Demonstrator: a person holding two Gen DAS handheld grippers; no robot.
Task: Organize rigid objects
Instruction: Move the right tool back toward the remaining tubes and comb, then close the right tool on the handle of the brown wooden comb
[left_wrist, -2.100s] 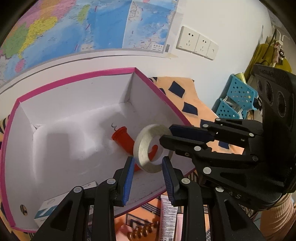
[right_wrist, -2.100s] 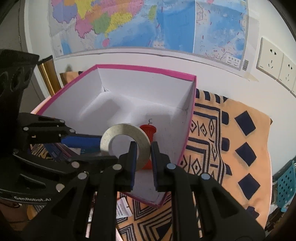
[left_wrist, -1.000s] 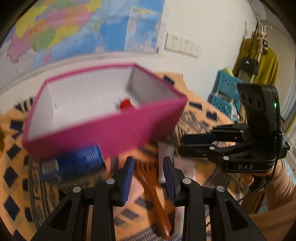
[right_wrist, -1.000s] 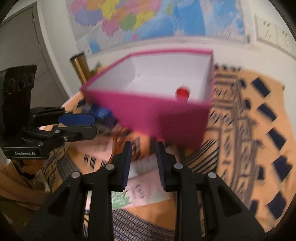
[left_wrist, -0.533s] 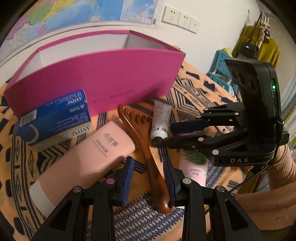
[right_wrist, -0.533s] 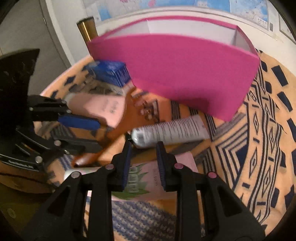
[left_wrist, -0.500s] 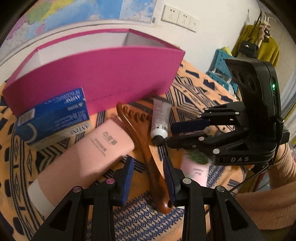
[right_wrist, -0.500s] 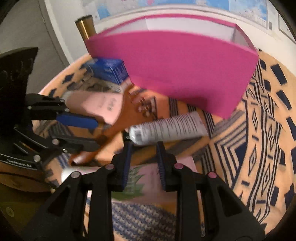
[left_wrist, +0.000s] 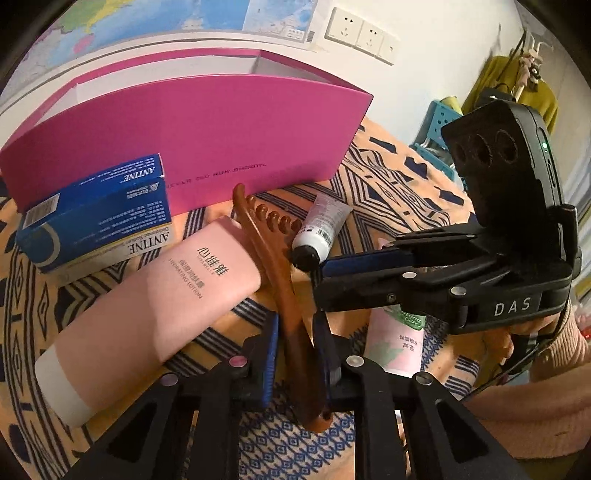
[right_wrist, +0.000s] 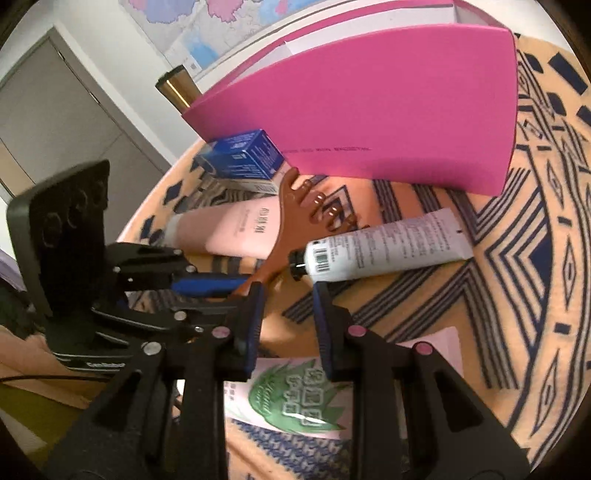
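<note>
I see my left gripper (left_wrist: 297, 332) lowest in the left wrist view. Its fingers are closing on the handle of the wooden comb (left_wrist: 273, 258), and the blue pads (left_wrist: 272, 343) press on both sides of this handle. The comb lies on the patterned cloth (right_wrist: 517, 258) that covers the bench, and its teeth point to the far side.

My right gripper (right_wrist: 288, 295) has its fingers a little apart and they grasp nothing; between them I see only cloth. Under this gripper lies a flat tube with a green leaf print (right_wrist: 295, 398).

Just beyond the right fingers lies the white tube (right_wrist: 388, 247), with its black cap towards the comb's handle and close to it. On the other side of the comb lies the pink tube (left_wrist: 166, 302), whose flat end touches the comb. Its white cap points to the near left edge of the left wrist view.

Behind the pink tube stands the blue carton (left_wrist: 99, 221), just beside the front wall of the pink box (left_wrist: 207, 140). The comb's head is very near this same wall.

Farther back I see a gold cylinder (right_wrist: 177, 88) beside the box's corner, then the wall with a map (left_wrist: 147, 18) and three white sockets (left_wrist: 360, 35)
</note>
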